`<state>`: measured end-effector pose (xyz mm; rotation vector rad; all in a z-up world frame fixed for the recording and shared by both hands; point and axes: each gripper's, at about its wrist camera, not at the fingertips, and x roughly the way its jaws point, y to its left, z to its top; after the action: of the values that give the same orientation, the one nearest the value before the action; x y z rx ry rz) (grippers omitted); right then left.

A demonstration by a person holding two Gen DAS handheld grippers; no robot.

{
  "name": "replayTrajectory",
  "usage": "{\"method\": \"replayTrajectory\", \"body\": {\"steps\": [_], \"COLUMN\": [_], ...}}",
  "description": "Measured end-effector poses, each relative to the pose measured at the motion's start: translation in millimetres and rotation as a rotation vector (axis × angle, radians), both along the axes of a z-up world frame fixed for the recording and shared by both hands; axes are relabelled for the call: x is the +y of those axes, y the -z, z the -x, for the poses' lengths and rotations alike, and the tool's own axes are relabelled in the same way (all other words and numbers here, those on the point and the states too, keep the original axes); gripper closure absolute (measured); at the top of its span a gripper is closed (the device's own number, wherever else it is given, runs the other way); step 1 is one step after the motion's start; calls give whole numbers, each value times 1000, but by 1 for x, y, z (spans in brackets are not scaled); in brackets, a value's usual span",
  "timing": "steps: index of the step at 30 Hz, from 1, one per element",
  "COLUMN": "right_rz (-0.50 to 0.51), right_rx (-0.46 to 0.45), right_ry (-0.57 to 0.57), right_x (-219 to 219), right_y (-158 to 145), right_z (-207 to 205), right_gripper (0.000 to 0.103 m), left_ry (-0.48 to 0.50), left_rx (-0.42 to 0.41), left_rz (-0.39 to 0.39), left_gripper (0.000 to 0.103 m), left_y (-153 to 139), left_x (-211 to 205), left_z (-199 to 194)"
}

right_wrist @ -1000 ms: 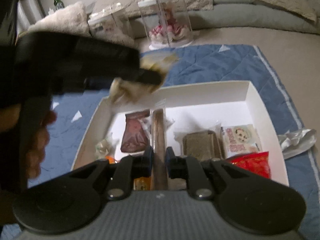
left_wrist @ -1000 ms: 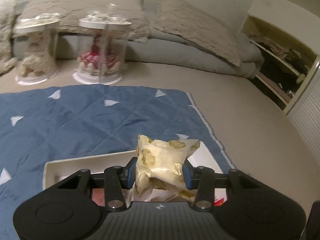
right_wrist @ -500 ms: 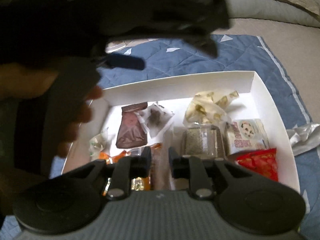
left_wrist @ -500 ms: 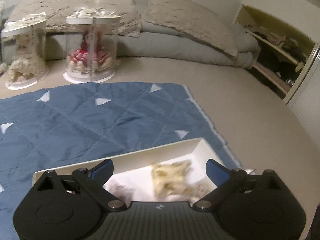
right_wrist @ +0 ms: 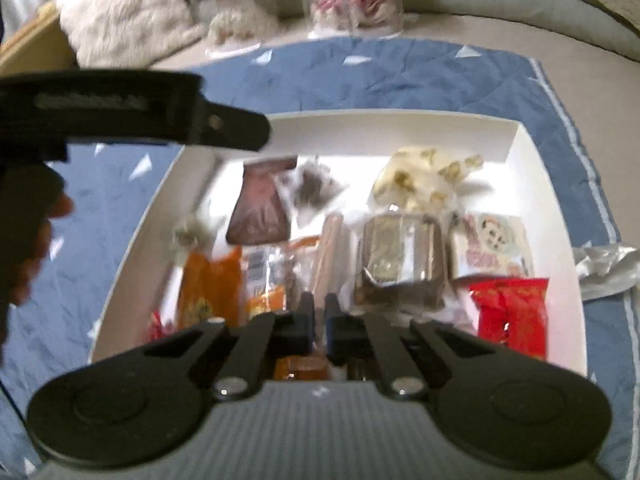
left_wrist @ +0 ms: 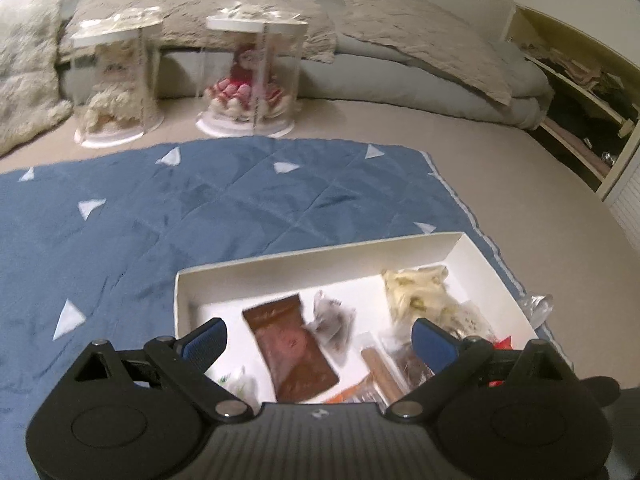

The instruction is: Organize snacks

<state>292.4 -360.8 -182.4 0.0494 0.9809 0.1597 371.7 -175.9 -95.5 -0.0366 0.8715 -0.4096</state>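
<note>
White cardboard makes the snack box [right_wrist: 532, 160], and it sits on a blue quilted mat [left_wrist: 240, 208] with little white triangles. The mat lies on a beige floor.

The left gripper [left_wrist: 320, 340] hangs over the near end of the box. Its blue fingers [left_wrist: 206, 340] are wide apart, and nothing is between them.

The right gripper [right_wrist: 319, 320] points down into the box from the near side. Its fingers [right_wrist: 306, 320] are pressed close together. The picture is blurry there, so I cannot tell if they pinch anything.

The snacks are all inside the box. A cream packet with yellow-green spots [right_wrist: 424, 176] lies near the far right corner. A brown packet [left_wrist: 290, 356] lies toward the far left, with a small clear bag of dark bits [left_wrist: 334, 324] just beside it. A tan stick [right_wrist: 330, 248] lies in the middle. A brown block in shiny wrap [right_wrist: 402, 260] sits to its right. Next to that is a white packet with a picture on it [right_wrist: 490, 244], and a red packet [right_wrist: 510, 316] lies nearer than it. An orange packet [right_wrist: 210, 284] is on the left.

A crumpled silver wrapper [right_wrist: 604, 268] lies on the mat, just outside the right wall of the box.

Two clear plastic domes stand past the mat, one with a red doll [left_wrist: 250, 80] and one with a cream doll [left_wrist: 114, 88].
</note>
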Motion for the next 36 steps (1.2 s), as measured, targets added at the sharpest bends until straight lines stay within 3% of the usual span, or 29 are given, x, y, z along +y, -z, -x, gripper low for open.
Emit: {"method": "replayTrajectory", "body": {"steps": [3, 6, 10, 14, 17, 19, 23, 28, 36], "right_rz": [-5, 55, 119, 63, 29, 10, 33, 44, 53], "right_rx": [14, 19, -7, -19, -51, -69, -95, -137, -214], "right_ry": [-15, -18, 89, 133, 145, 147, 151, 186, 239], "right_x": [9, 21, 12, -1, -8, -9, -10, -17, -23], "right_y": [6, 7, 6, -1, -13, -21, -35, -50, -80], "right_z": [-4, -8, -14, -9, 1, 9, 24, 46, 83], "right_gripper": [97, 97, 97, 93, 76, 58, 39, 0, 0], "left_ry": [-14, -23, -24, -26, -29, -32, -47, -69, -102], "left_rx": [15, 23, 22, 18, 15, 10, -2, -14, -31], "left_rz": [-3, -8, -11, -14, -18, -24, -35, -33, -49], "left_gripper": [5, 5, 5, 5, 5, 5, 4, 0, 0], "left_y": [4, 5, 1, -5, -10, -14, -23, -37, -61], "left_x": [5, 11, 15, 16, 18, 20, 26, 34, 43], "left_z": [2, 5, 9, 16, 23, 28, 42, 60, 93]}}
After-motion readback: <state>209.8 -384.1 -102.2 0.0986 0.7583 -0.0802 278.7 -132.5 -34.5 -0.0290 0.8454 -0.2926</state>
